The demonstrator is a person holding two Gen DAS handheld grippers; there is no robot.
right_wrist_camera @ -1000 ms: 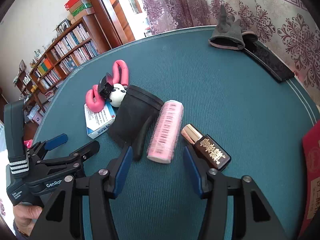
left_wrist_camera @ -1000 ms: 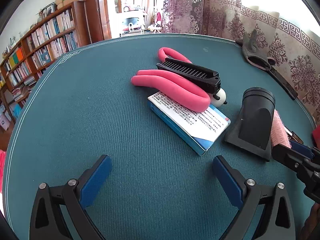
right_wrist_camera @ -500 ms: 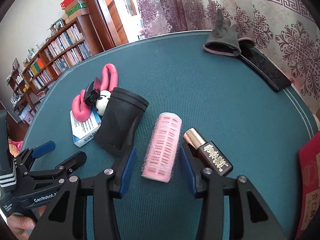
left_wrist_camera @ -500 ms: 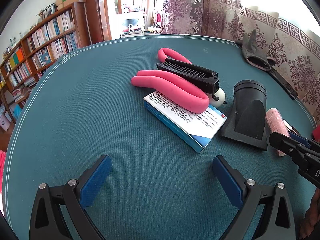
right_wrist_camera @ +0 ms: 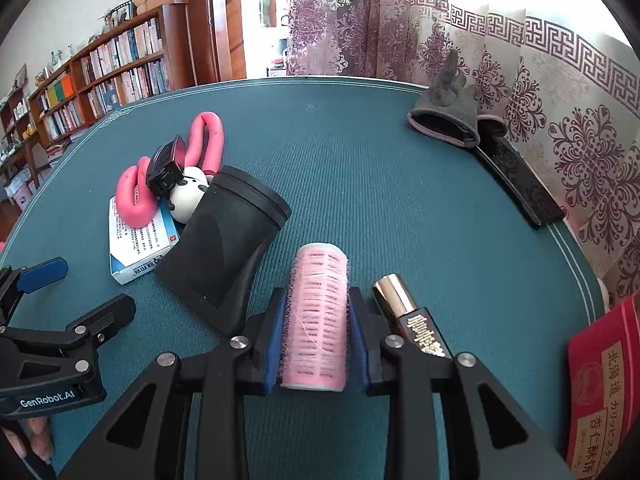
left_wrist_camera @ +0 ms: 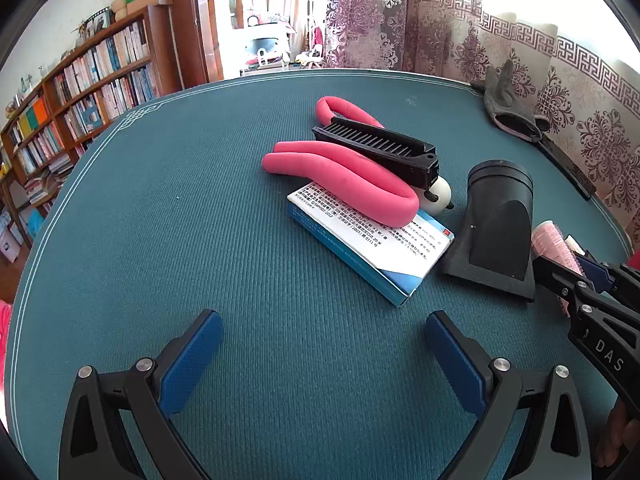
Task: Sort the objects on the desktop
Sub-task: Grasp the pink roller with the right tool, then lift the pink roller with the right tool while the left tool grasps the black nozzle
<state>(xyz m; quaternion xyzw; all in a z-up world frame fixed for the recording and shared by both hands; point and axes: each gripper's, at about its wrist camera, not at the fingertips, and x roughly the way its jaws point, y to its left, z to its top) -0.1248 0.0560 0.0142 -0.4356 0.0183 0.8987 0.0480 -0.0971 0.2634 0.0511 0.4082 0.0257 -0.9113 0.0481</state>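
My right gripper [right_wrist_camera: 316, 320] is shut on a pink hair roller [right_wrist_camera: 318, 312], its blue pads against both sides; the roller lies on the teal table [right_wrist_camera: 380, 184]. The roller's end also shows in the left wrist view [left_wrist_camera: 554, 242]. A black dryer nozzle [right_wrist_camera: 224, 256] lies left of it and a dark cosmetic bottle with a gold cap [right_wrist_camera: 412, 316] right of it. My left gripper [left_wrist_camera: 320, 356] is open and empty above bare table, short of a blue-white medicine box [left_wrist_camera: 372, 240], a pink hand grip [left_wrist_camera: 344, 172] and a black comb [left_wrist_camera: 380, 150].
A small panda figure [right_wrist_camera: 188, 196] sits between the comb and the nozzle. A grey glove [right_wrist_camera: 448, 116] and a black flat case [right_wrist_camera: 520, 184] lie at the far right edge. A red box [right_wrist_camera: 600, 392] stands at the near right. Bookshelves are beyond the table.
My right gripper has moved forward around the pink hair roller and closed on it. The left gripper has stayed open and almost still.
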